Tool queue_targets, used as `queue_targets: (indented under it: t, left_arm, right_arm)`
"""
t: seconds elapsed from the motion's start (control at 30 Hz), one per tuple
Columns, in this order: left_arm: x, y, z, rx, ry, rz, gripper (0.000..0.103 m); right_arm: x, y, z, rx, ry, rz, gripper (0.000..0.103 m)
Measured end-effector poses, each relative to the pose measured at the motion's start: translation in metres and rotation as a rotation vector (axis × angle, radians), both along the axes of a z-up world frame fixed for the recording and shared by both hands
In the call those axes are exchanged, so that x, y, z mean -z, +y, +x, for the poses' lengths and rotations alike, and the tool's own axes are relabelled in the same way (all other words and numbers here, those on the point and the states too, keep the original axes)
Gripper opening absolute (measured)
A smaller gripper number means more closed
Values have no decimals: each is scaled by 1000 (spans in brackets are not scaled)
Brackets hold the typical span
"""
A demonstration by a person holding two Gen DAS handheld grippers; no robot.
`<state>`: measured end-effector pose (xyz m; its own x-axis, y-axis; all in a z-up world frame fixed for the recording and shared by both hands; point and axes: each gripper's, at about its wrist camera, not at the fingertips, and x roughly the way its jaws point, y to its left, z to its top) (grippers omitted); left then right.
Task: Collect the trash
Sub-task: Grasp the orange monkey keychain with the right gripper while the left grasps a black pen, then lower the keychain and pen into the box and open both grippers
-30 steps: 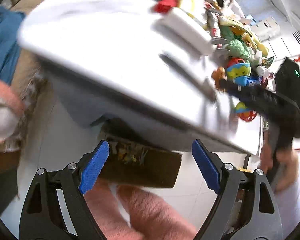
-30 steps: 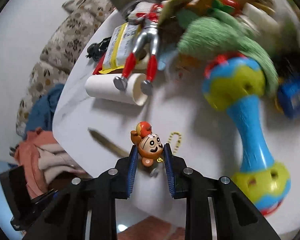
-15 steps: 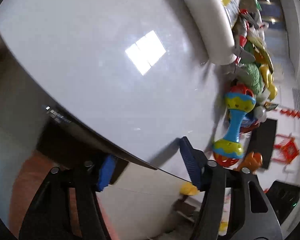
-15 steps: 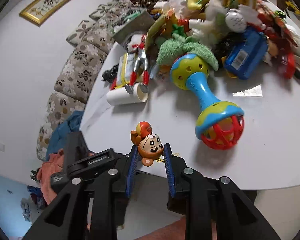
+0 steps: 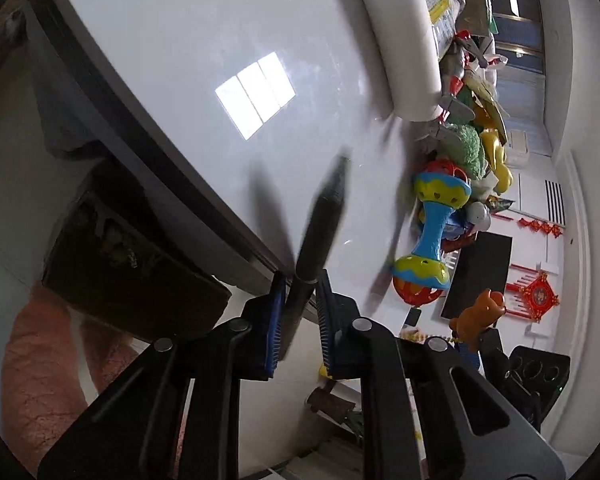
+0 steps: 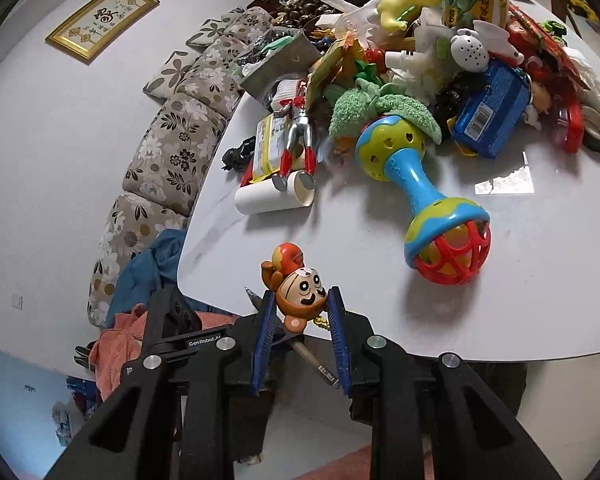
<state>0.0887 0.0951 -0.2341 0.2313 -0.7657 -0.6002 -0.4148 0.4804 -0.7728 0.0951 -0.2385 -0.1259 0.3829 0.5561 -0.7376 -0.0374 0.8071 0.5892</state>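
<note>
Rattle (image 6: 422,196) and toy heap (image 6: 440,40) beside pen (image 5: 320,224).

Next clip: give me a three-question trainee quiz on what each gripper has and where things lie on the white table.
1. True or false: the left gripper is shut on a dark pen.
2. What does the right gripper hold?
A. the rattle
B. the monkey keychain
C. the white tube
3. Fill in: the rattle lies on the white ____.

Key:
1. True. The jaws have just been closing, and the pen now sits clamped between them at the table edge.
2. B. The monkey keychain sits between the jaws; the white tube lies on the table.
3. table.
</note>
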Motion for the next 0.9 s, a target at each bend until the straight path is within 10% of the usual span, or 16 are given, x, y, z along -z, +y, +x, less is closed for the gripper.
queue_targets:
  t: [0.33,0.53,0.9]
  left_arm:
    - [-54,-15,1,152,-170,42,10]
    - [-87,-38,-20,348,-288,227,10]
    - [28,-105,-70,694,-226,520,10]
  right_arm:
    - [4,-10,-40,18,11,-8,27]
    - [16,-23,-83,33,50,-77,27]
    - [153,-56,-143,156,322,-102,27]
